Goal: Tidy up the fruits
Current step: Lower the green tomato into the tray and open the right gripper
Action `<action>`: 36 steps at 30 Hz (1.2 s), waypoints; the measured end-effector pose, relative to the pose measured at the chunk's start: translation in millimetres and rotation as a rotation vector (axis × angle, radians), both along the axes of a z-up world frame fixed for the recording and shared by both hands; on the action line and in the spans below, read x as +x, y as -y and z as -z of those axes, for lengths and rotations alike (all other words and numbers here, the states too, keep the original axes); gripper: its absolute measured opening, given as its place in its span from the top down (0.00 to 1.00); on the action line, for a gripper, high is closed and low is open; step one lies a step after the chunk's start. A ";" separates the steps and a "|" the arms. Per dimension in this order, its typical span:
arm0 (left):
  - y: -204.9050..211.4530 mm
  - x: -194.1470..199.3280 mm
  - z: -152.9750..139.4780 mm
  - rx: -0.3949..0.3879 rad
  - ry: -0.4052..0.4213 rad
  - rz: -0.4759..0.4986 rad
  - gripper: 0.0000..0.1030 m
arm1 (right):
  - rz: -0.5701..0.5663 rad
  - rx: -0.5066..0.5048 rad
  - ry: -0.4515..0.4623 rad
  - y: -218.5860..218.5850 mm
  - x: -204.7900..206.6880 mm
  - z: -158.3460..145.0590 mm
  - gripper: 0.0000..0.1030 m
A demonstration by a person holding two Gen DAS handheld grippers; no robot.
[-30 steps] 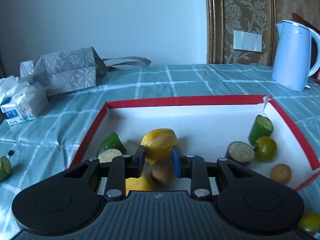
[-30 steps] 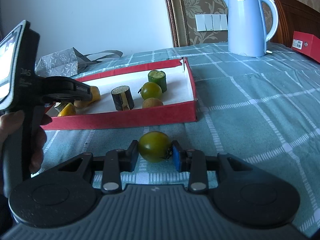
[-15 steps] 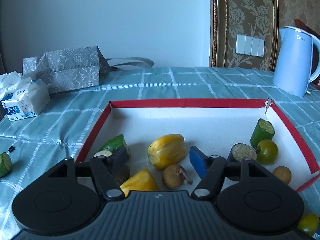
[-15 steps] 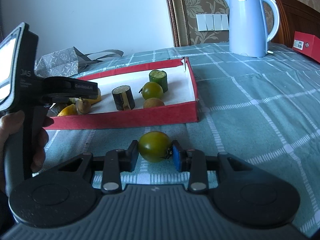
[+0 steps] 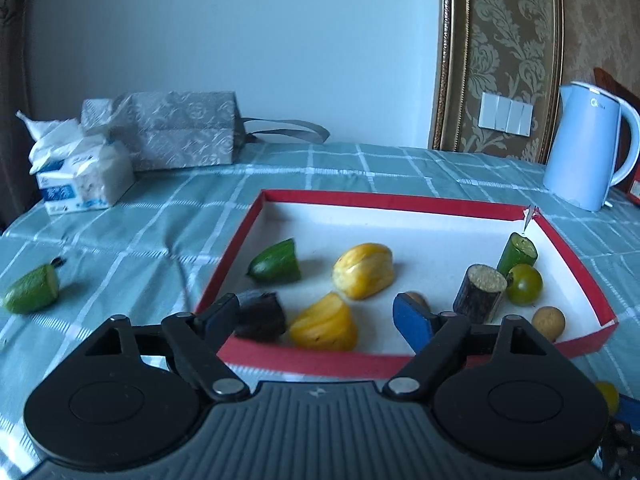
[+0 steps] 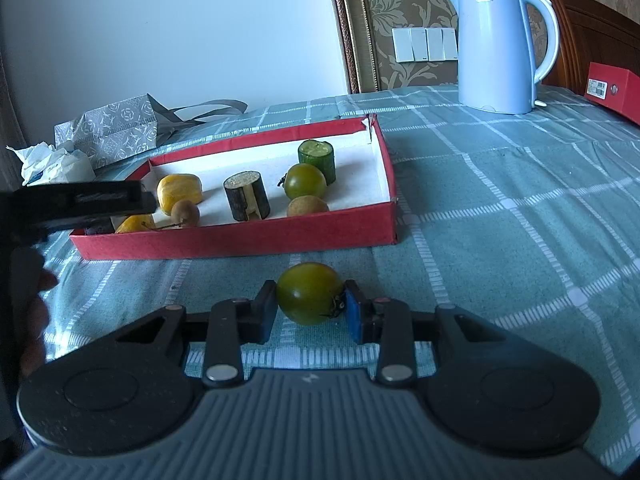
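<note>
The red tray point(image 6: 256, 236) holds yellow pieces point(image 5: 363, 270), a green tomato point(image 6: 305, 181), cucumber chunks point(image 6: 317, 155), a dark cylinder point(image 6: 246, 196) and small brown fruits point(image 6: 307, 206). Just outside it on the checked cloth point(image 6: 500, 216), the right gripper point(image 6: 308, 314) jaws clamp another green tomato point(image 6: 308, 293). The left gripper point(image 5: 316, 320) jaws are spread wide, empty, above the tray's near edge.

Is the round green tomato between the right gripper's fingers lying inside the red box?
No, the round green tomato sits outside the red box.

Blue kettle point(image 6: 500, 40) on checked cloth point(image 6: 500, 200); grey bag point(image 5: 180, 136), tissues point(image 5: 80, 176)
</note>
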State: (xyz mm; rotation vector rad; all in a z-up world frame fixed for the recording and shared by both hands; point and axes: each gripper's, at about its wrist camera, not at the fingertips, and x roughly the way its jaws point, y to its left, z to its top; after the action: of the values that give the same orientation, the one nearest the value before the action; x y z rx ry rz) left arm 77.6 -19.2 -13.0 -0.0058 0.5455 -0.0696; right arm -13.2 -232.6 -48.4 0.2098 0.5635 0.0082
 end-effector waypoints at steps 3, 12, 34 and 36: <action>-5.4 -6.7 0.0 0.003 0.010 -0.015 0.18 | 0.003 0.002 0.006 0.9 -0.6 0.0 0.68; -22.4 -16.1 4.7 -0.035 -0.019 -0.022 0.16 | 0.032 -0.065 0.068 -7.3 -11.9 -7.3 0.68; -24.9 -16.0 4.8 -0.038 -0.029 -0.020 0.14 | -0.094 -0.160 0.118 -53.7 40.6 -51.7 0.68; -25.1 -15.8 4.8 -0.040 -0.030 -0.019 0.14 | -0.100 -0.182 0.118 -60.2 50.4 -52.5 0.68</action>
State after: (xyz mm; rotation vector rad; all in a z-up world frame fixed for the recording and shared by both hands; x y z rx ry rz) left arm 61.8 5.9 -17.9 -0.0511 0.5739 -0.0616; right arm 37.1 -172.4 4.0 0.0033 0.4533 0.0660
